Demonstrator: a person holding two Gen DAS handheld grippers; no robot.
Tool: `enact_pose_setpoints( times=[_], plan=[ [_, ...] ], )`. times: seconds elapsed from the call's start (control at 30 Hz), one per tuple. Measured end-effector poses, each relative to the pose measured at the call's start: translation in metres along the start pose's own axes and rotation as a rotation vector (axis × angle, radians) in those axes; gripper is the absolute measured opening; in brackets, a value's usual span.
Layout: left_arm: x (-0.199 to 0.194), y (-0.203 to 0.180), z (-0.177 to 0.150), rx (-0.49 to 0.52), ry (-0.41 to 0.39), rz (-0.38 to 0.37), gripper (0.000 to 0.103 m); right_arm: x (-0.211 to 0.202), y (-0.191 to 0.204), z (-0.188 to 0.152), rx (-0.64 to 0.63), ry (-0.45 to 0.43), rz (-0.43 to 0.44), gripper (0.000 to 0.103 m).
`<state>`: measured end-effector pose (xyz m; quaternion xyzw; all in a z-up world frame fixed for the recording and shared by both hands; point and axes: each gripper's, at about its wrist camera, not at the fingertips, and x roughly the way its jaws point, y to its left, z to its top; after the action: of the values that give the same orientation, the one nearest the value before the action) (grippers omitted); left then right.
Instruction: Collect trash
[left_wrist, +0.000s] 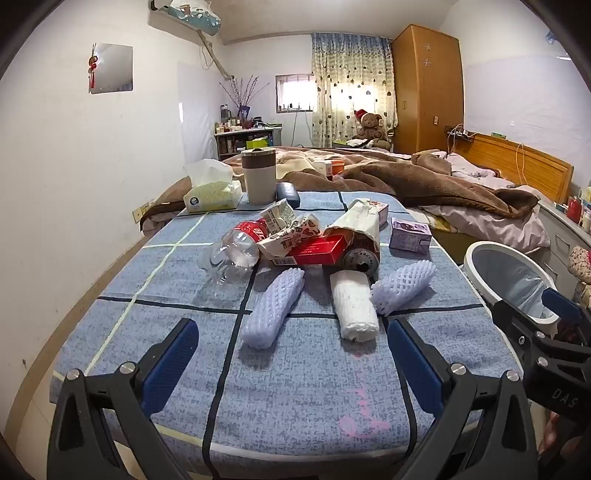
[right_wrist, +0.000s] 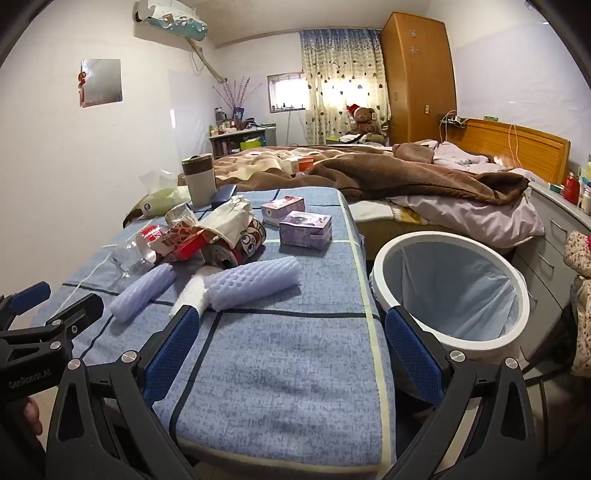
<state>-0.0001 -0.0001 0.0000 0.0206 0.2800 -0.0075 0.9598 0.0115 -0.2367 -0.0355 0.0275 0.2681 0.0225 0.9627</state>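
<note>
Both grippers, left gripper (left_wrist: 291, 343) and right gripper (right_wrist: 291, 332), have fingers wide open, holding nothing; trash pile (left_wrist: 295, 243) sits on the blue-covered worktop (left_wrist: 295, 387), white bin (right_wrist: 448, 291) probably empty alongside.

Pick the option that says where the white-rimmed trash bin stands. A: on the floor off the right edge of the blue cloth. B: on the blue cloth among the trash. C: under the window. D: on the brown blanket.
A: the trash bin stands lower than the blue cloth, just past its right edge, with both the left gripper and the right gripper open and empty.
</note>
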Motion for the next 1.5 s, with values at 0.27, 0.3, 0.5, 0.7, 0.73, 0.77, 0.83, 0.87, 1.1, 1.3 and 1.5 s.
enact_pose_setpoints(
  times=[0.27,0.3,0.5,0.7,0.73,0.77,0.83,0.87,1.1,1.3,1.5],
  plan=[
    [-0.0027,0.0029,0.0006,-0.010,0.002,0.002,0.103,-0.0027,0.0015,0.0009,-0.008,-0.011,-0.016,0.103],
    [-0.0029,0.0031,0.0007,-0.008,0.001,0.003,0.103,-0.0028,0.0014,0.0012,-0.007,-0.012,-0.016,0.103],
    [-0.0069,0.0079,0.0019,-0.016,0.000,0.001,0.103,-0.0039,0.0030,0.0013,-0.012,-0.018,-0.021,0.103],
    [-0.0015,0.0050,0.0013,-0.018,0.001,-0.002,0.103,-0.0046,0.0021,0.0018,-0.017,-0.019,-0.023,0.103],
    [-0.0013,0.0049,0.0014,-0.017,0.002,-0.002,0.103,-0.0048,0.0023,0.0020,-0.019,-0.019,-0.024,0.103],
    [-0.0015,0.0047,0.0013,-0.017,0.002,-0.002,0.103,-0.0051,0.0024,0.0022,-0.019,-0.020,-0.026,0.103],
    [-0.0021,0.0056,0.0005,-0.017,0.002,-0.001,0.103,-0.0057,0.0023,0.0028,-0.019,-0.020,-0.026,0.103],
    [-0.0014,0.0060,0.0003,-0.017,0.003,-0.001,0.103,-0.0054,0.0027,0.0027,-0.020,-0.019,-0.027,0.103],
    [0.0001,0.0053,-0.0002,-0.019,0.001,0.002,0.103,-0.0057,0.0016,0.0028,-0.020,-0.022,-0.029,0.103],
    [0.0003,0.0063,-0.0004,-0.020,-0.002,0.002,0.103,-0.0065,0.0013,0.0033,-0.022,-0.023,-0.030,0.103],
    [-0.0005,0.0073,-0.0006,-0.022,-0.004,0.005,0.103,-0.0085,0.0005,0.0052,-0.026,-0.028,-0.033,0.103]
  ],
)
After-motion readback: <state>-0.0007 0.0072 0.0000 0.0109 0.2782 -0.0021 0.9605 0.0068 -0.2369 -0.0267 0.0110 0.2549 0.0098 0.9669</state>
